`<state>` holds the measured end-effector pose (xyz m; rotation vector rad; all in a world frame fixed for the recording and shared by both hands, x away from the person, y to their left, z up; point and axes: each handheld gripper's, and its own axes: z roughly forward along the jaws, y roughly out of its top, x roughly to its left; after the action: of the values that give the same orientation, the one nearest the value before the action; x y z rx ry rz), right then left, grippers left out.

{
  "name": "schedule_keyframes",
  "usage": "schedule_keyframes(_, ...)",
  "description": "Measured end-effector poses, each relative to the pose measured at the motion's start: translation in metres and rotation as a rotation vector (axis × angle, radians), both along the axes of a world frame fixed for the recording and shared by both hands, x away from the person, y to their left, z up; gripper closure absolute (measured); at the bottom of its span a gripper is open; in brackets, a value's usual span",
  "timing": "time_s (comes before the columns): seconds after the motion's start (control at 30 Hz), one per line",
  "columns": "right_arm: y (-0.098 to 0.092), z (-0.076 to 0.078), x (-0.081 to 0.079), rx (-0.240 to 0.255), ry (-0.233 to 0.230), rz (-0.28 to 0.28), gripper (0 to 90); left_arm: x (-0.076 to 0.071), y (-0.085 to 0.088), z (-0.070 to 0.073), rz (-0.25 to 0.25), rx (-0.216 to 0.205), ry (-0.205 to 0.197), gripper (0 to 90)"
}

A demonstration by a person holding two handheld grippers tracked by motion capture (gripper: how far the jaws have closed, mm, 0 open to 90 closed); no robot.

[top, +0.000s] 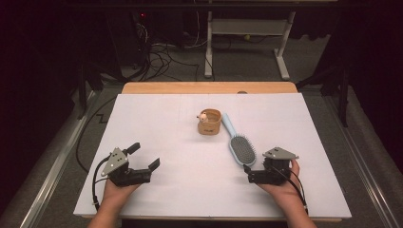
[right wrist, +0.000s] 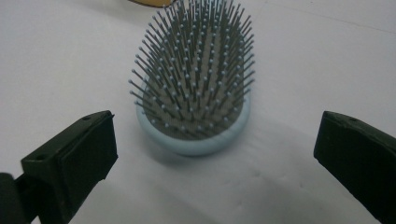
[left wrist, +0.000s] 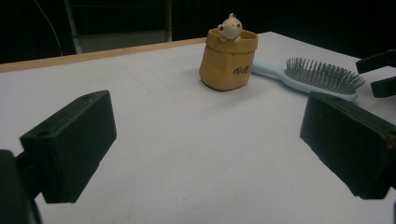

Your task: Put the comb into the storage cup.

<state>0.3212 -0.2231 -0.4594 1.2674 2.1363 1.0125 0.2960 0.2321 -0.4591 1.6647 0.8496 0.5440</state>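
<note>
A dark room with cables and a table frame on the floor lies behind a white surface (top: 157,128) laid over a wooden table.

The right gripper (top: 259,175) rests near the front edge, right of centre, held in the person's right hand (top: 285,186). Its jaws stand wide apart with nothing between them. Straight ahead of them, just beyond the tips, lies the brush (right wrist: 196,88), bristles up, its rounded head end nearest the gripper. In the high view the brush (top: 238,142) runs its long axis from that head away toward the back edge and slightly left, the handle ending just beside the pouch (top: 210,122) near the middle of the surface. The right gripper is plainly the nearer one, and any grasp looks likely to fall to it.

The left gripper (top: 145,159) sits near the front-left, jaws also apart and empty, well apart from both things. From its view the pouch (left wrist: 229,58) stands upright with a small figure (left wrist: 229,27) peeking over its rim.

The handle is cut off in the right gripper view. Whether handle and pouch actually touch cannot be told. The lettering on the pouch is too small to read.
</note>
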Motion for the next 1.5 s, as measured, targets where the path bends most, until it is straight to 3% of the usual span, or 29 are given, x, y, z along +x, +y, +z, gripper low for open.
schedule_keyframes(0.43, 0.027, 0.007, 0.033, -0.041, 0.025, -0.009, 0.0, 0.001, 0.000, 0.000, -0.004, 0.012, 0.001, 5.1)
schedule_keyframes(0.67, 0.036, 0.004, 0.047, -0.070, 0.053, -0.032, 0.1, 0.001, -0.001, -0.001, -0.011, 0.012, -0.013, 0.8)
schedule_keyframes(1.07, 0.043, -0.005, 0.055, -0.096, 0.099, -0.039, 2.0, 0.004, -0.002, -0.003, -0.013, 0.023, 0.019, 0.0)
schedule_keyframes(1.5, 0.046, -0.009, 0.059, -0.085, 0.115, -0.031, 16.7, 0.003, -0.002, -0.003, -0.017, 0.023, -0.002, 0.2)
